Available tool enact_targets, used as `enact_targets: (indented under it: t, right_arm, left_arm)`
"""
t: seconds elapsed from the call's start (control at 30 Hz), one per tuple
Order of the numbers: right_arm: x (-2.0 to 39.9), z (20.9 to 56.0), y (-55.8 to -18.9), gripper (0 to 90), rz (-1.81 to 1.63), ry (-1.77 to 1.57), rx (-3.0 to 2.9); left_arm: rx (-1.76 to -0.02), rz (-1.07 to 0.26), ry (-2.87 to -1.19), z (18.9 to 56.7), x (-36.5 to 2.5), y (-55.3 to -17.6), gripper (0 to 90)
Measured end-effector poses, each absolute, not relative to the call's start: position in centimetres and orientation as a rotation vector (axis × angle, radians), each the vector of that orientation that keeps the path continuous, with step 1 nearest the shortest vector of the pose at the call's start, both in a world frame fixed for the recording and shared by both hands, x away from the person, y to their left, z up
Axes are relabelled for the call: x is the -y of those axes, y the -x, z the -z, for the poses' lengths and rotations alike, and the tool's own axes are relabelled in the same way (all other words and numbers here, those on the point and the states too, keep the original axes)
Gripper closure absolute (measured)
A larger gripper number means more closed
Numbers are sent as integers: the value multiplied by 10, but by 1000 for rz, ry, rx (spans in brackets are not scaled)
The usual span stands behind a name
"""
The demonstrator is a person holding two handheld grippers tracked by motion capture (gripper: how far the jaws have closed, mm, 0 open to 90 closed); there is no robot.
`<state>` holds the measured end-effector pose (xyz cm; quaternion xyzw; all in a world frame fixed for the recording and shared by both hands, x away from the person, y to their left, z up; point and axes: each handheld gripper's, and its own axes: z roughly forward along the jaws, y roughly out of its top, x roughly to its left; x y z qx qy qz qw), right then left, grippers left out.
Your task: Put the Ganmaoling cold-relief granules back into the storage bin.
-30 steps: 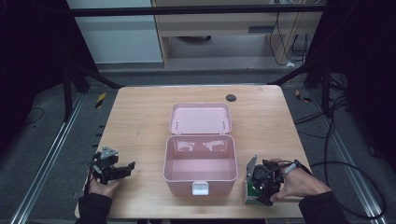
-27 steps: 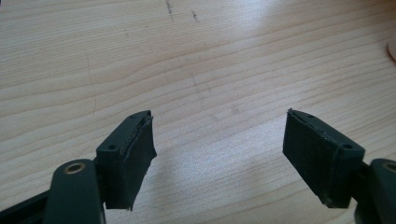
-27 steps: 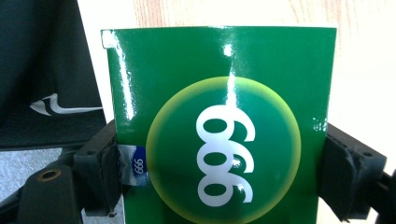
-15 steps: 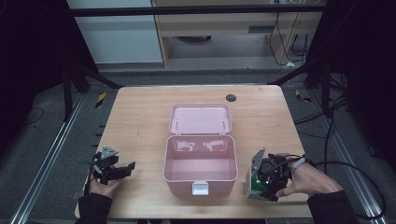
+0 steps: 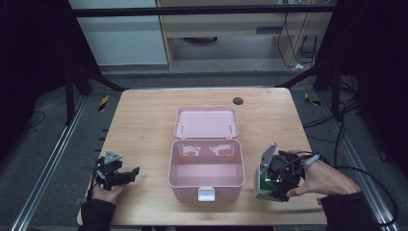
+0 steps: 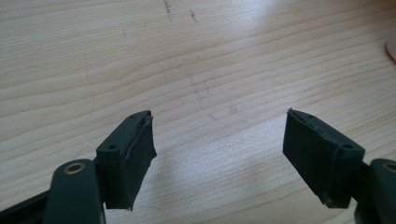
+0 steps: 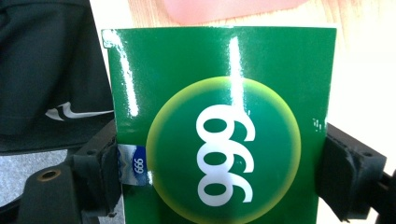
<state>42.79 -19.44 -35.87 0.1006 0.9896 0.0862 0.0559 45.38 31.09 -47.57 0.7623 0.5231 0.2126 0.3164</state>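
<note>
An open pink box [image 5: 206, 168] stands mid-table with its lid [image 5: 206, 122] lying flat behind it; its inside looks bare. Just right of the box, near the front edge, my right gripper [image 5: 267, 180] is shut on a green carton [image 5: 263, 182]. In the right gripper view the green carton [image 7: 219, 135] shows a round yellow-rimmed mark with white digits, pinched between both jaws. At the front left, my left gripper [image 5: 126, 175] rests low over bare wood. The left gripper [image 6: 219, 154] is open with nothing between its jaws.
A small dark round disc [image 5: 237, 101] lies near the table's [image 5: 144, 125] far edge. Metal frame rails and cables run along the floor on both sides. A corner of the pink box [image 6: 391, 46] shows at the right edge of the left gripper view.
My right gripper, with the green carton in it, has shifted slightly right and away from the front edge and tilted. The left gripper has stayed put.
</note>
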Motion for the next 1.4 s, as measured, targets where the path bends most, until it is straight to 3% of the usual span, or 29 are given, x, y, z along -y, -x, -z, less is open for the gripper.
enact_targets:
  t: [1.4]
  right_arm:
    - [160,280,-443,164,-250,-226,-2951]
  left_arm:
    - [-1375,-557,-2017,476,-311,-454,239]
